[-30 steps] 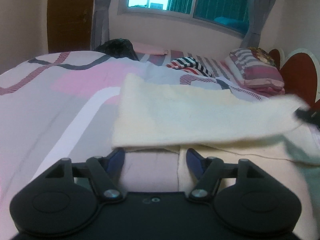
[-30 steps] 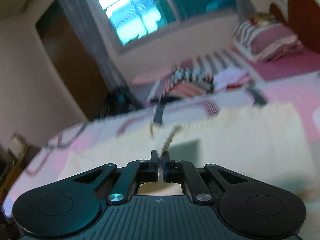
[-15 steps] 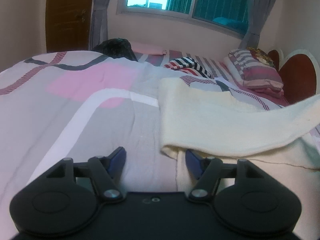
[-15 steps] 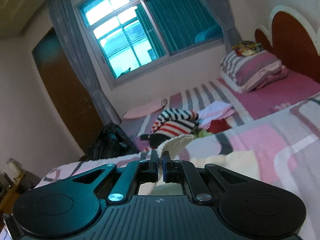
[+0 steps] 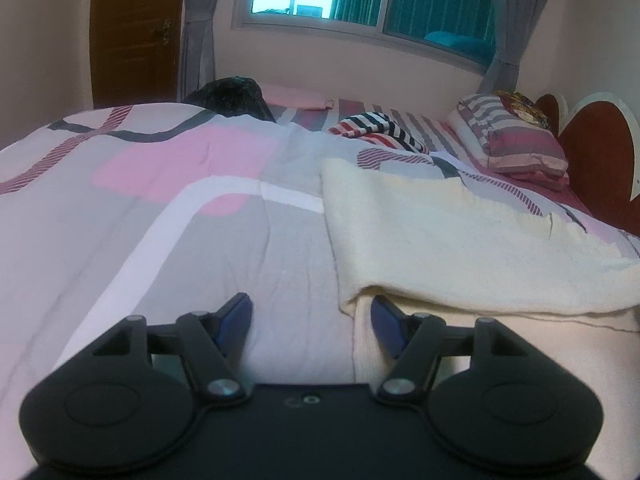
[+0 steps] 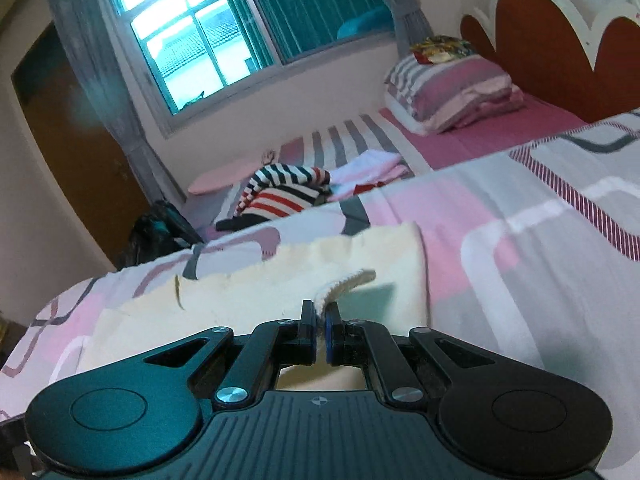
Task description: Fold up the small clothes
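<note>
A cream knitted garment [image 5: 460, 240] lies on the patterned bedspread [image 5: 168, 208], its upper layer folded over to the right. My left gripper [image 5: 310, 312] hovers open just above the near left corner of the cloth, its right finger [image 5: 386, 320] at the fold edge, nothing between the pads. In the right wrist view my right gripper [image 6: 320, 316] is shut on a ribbed edge of the cream garment [image 6: 280, 280], which pokes out past the fingertips and lies flat on the bed beyond.
A striped red, white and black garment [image 6: 280, 192] and folded pink and white clothes [image 6: 372, 168] lie farther back. A striped pillow [image 5: 516, 140] rests near the brown headboard [image 6: 560, 48]. A dark bag [image 5: 232, 96] sits by the wooden door [image 5: 136, 28].
The right gripper has carried the cream garment's edge across to the right, laying the upper layer over itself and uncovering bedspread on the left. The left gripper has stayed put and open.
</note>
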Motion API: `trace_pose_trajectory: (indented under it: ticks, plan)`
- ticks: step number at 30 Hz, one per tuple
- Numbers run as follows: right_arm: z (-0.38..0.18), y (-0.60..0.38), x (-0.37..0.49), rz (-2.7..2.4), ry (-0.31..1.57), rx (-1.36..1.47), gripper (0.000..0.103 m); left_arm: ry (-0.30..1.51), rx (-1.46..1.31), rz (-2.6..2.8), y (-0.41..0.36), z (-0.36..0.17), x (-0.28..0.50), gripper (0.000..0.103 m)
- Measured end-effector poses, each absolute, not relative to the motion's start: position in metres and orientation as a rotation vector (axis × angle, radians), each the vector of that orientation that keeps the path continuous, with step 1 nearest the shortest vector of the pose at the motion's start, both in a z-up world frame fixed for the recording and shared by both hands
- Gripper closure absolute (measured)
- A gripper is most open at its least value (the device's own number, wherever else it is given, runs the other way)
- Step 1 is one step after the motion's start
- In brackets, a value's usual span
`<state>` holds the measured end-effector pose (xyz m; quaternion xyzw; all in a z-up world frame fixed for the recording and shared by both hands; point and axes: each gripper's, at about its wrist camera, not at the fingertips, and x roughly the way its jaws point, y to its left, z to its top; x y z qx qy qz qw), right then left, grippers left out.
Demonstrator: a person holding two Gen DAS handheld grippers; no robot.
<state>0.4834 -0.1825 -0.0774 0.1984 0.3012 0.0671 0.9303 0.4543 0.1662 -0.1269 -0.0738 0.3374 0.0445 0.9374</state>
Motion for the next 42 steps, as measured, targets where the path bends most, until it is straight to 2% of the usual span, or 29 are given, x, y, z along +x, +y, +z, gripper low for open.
trace_pose_trajectory:
  ticks: [17, 19, 21, 23, 26, 31, 34, 38, 42]
  plan:
    - [-0.114, -0.192, 0.483, 0.086, 0.703, 0.378, 0.100, 0.695, -0.138, 0.076, 0.166, -0.128, 0.455, 0.036]
    - [-0.112, -0.194, 0.483, 0.096, 0.716, 0.375, 0.100, 0.735, -0.068, 0.061, 0.165, -0.121, 0.456, 0.035]
    - [-0.099, -0.196, 0.481, 0.091, 0.738, 0.363, 0.099, 0.663, -0.003, 0.091, 0.161, -0.104, 0.445, 0.037]
    - [-0.083, -0.191, 0.472, 0.095, 0.673, 0.310, 0.099, 0.616, -0.015, 0.039, 0.152, -0.088, 0.445, 0.037]
    - [-0.079, -0.167, 0.480, 0.152, 0.675, 0.296, 0.099, 0.620, -0.015, -0.075, 0.118, -0.083, 0.467, 0.037]
    - [-0.085, -0.122, 0.479, 0.147, 0.657, 0.189, 0.099, 0.735, 0.041, -0.133, 0.080, -0.117, 0.493, 0.038]
    - [-0.095, -0.125, 0.473, 0.030, 0.644, 0.146, 0.099, 0.704, 0.036, -0.134, 0.084, -0.127, 0.486, 0.036]
    - [-0.091, -0.166, 0.457, -0.163, 0.582, 0.229, 0.099, 0.708, 0.026, -0.138, 0.087, -0.126, 0.486, 0.036]
    - [-0.089, -0.144, 0.458, 0.030, 0.570, 0.246, 0.099, 0.702, -0.024, -0.152, 0.065, -0.116, 0.490, 0.034]
